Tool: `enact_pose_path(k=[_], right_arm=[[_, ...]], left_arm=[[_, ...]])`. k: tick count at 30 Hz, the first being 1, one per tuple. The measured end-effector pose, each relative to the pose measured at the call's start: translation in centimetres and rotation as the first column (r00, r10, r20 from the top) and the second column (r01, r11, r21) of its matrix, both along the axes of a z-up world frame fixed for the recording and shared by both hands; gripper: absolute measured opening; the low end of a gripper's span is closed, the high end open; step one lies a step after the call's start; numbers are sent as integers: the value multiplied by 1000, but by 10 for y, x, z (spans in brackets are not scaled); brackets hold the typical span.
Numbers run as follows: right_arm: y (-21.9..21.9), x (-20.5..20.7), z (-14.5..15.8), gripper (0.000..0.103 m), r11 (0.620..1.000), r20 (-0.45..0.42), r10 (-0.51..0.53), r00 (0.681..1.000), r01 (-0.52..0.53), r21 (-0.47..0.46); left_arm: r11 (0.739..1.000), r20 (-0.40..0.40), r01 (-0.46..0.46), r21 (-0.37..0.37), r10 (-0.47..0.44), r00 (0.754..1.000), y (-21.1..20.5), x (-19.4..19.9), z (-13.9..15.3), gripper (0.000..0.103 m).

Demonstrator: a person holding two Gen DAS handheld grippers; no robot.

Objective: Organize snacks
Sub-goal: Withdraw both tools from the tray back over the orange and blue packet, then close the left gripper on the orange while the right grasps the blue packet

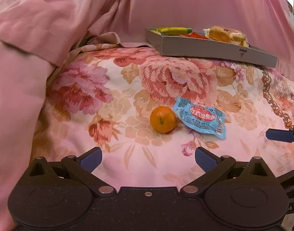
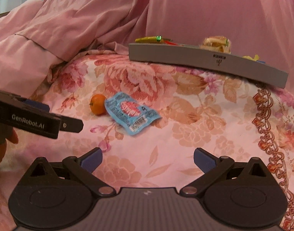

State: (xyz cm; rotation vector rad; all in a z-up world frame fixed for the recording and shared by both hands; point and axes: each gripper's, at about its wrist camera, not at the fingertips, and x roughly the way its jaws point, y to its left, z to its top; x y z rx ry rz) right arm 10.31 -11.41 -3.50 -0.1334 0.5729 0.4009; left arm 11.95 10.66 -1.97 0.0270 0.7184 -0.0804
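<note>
A small orange lies on the floral bedspread, touching a blue snack packet to its right. Both also show in the right wrist view, the orange left of the packet. A grey tray at the back holds a yellow-green packet, a red packet and a wrapped pastry. My left gripper is open and empty, short of the orange. My right gripper is open and empty, short of the blue packet. The tray sits far right in that view.
Pink bedding is heaped at the left and back. The left gripper's body crosses the left side of the right wrist view. A fingertip of the right gripper shows at the right edge of the left wrist view.
</note>
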Motion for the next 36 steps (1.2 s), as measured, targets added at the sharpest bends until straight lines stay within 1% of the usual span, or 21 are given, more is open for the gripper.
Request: enact_pose_path(k=[3, 7, 11, 13, 15, 18, 23, 25, 27, 29, 32, 36], right_arm=[[2, 5, -3, 103, 1000, 0, 17, 1000, -17, -19], [7, 19, -2, 103, 995, 16, 78, 997, -77, -71], [15, 40, -1, 103, 980, 39, 162, 986, -156, -126], [22, 51, 0, 103, 971, 52, 188, 981, -178, -157], [30, 61, 0, 103, 955, 65, 242, 968, -225, -192], [42, 70, -3, 103, 912, 60, 337, 940, -310, -269], [47, 77, -3, 103, 857, 73, 447, 892, -404, -319], [46, 82, -3, 103, 844, 68, 474, 878, -431, -321], [45, 90, -3, 102, 841, 45, 487, 872, -455, -294], [42, 96, -3, 102, 842, 21, 493, 870, -471, -262], [37, 101, -5, 100, 848, -3, 495, 869, -484, -215], [32, 104, -8, 99, 858, -7, 491, 871, -485, -168]], left_arm=[[1000, 2, 22, 23, -22, 1000, -2, 9, 0, 102], [998, 7, 39, 52, -39, 999, -2, 19, -1, 102], [995, 9, 38, 91, -39, 999, -4, 27, -4, 102], [994, 10, 36, 103, -38, 999, -4, 28, -6, 102], [993, 13, 38, 110, -40, 999, -4, 30, -6, 102], [992, 19, 39, 118, -41, 999, -3, 30, -6, 102], [992, 19, 44, 121, -46, 999, -2, 34, -6, 102], [991, 24, 53, 123, -57, 998, -3, 36, -5, 102], [990, 27, 72, 120, -76, 997, -5, 38, -4, 102], [989, 34, 86, 120, -90, 995, -6, 40, -3, 101], [988, 33, 94, 125, -99, 995, -9, 43, -4, 95], [989, 29, 84, 121, -88, 996, -9, 48, -6, 93]])
